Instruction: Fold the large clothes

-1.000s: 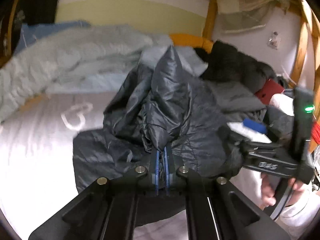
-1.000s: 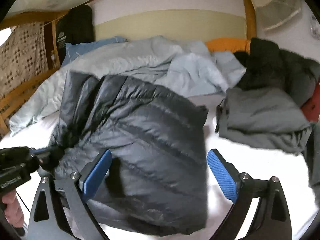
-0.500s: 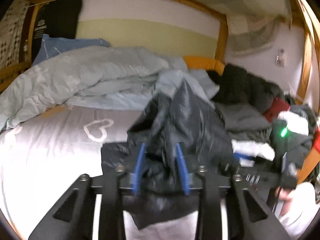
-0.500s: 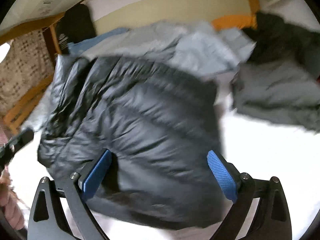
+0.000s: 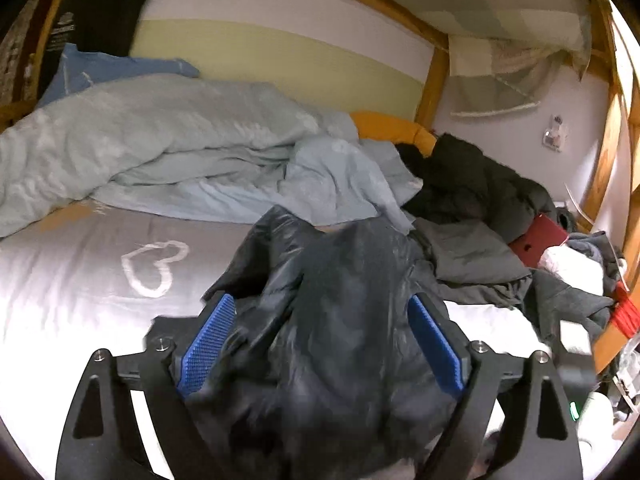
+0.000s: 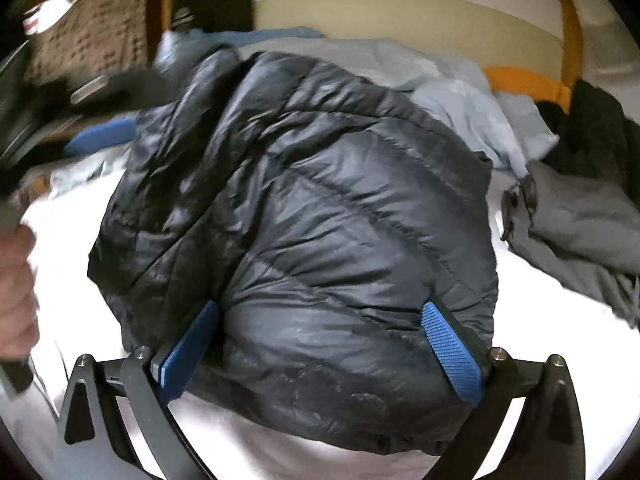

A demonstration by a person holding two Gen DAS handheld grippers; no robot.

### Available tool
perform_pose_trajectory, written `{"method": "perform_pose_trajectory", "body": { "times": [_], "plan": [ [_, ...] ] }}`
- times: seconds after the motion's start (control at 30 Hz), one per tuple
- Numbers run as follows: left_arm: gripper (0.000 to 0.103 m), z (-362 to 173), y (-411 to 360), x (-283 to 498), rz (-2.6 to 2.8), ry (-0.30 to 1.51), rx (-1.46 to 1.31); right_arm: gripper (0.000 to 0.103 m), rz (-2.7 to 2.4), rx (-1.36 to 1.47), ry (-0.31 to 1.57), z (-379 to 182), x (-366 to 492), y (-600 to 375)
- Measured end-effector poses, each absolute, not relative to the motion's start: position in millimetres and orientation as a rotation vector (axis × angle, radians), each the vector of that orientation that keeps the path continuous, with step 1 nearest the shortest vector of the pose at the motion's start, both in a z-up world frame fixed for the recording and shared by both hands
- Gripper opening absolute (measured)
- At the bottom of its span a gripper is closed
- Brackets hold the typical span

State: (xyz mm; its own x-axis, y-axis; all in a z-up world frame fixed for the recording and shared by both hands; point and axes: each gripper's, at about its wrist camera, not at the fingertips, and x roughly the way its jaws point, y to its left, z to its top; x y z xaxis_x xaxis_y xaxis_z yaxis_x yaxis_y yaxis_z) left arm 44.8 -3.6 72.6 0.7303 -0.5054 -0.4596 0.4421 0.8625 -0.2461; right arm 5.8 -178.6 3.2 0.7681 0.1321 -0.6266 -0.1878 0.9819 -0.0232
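I have the dark puffer jacket (image 5: pixel 344 320) bunched on the bed (image 5: pixel 80 280), lying toward the bed's near edge, in front of both cameras. My left gripper (image 5: pixel 322 344) has its jaws spread wide; the jacket's fabric fills the gap between the blue pads (image 5: pixel 206 344), but the pads are not pinching it. My right gripper (image 6: pixel 320 354) also stands with its jaws spread, and the quilted bulk of the jacket (image 6: pixel 320 220) bulges between and over them; I cannot tell whether either pad truly touches the cloth. In the right wrist view the jacket's upper left part is blurred.

A pale blue duvet (image 5: pixel 160 152) lies crumpled along the far edge of the bed, against the wall side, with an orange pillow (image 5: pixel 392 128) just beyond it near the far right corner. A white heart outline (image 5: pixel 154 266) marks the grey sheet left of the jacket. To the jacket's right a grey garment (image 5: pixel 472 256) lies flat, a black coat (image 5: pixel 472 184) is heaped behind it, and a red flat object (image 5: pixel 540 236) sits near the right edge. At the left edge of the right wrist view I see a hand (image 6: pixel 16 292) gripping a dark handle.
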Motion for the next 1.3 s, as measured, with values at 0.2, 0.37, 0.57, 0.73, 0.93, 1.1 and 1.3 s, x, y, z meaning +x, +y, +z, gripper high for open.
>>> {"method": "perform_pose_trajectory", "body": {
  "times": [0.2, 0.37, 0.57, 0.73, 0.93, 1.1, 1.3],
  "plan": [
    [0.011, 61.7, 19.3, 48.2, -0.425, 0.525, -0.245, 0.102, -0.034, 0.028, 0.498, 29.1, -12.6, -203.1],
    [0.012, 19.9, 26.3, 42.2, -0.207, 0.626, -0.094, 0.102, -0.063, 0.116, 0.494, 42.1, -3.6, -238.0],
    [0.02, -14.1, 44.7, 64.7, -0.186, 0.782, -0.252, 0.102, -0.083, 0.265, 0.591, 19.4, 24.4, -270.9],
    [0.022, -28.1, 38.0, 61.2, -0.13, 0.822, -0.228, 0.102, -0.081, 0.206, 0.582, 25.2, 25.8, -267.9],
    [0.045, -15.7, 33.8, 42.7, -0.046, 0.774, -0.182, 0.102, -0.019, 0.222, 0.594, 31.2, 25.0, -263.9],
    [0.103, -36.7, 54.7, 39.9, 0.043, 0.874, -0.229, 0.102, 0.027, 0.162, 0.602, 31.9, 22.1, -250.2],
    [0.103, -54.7, 59.6, 36.2, -0.008, 0.939, -0.306, 0.102, -0.09, 0.121, 0.603, 29.6, 23.5, -257.6]
  ]
}}
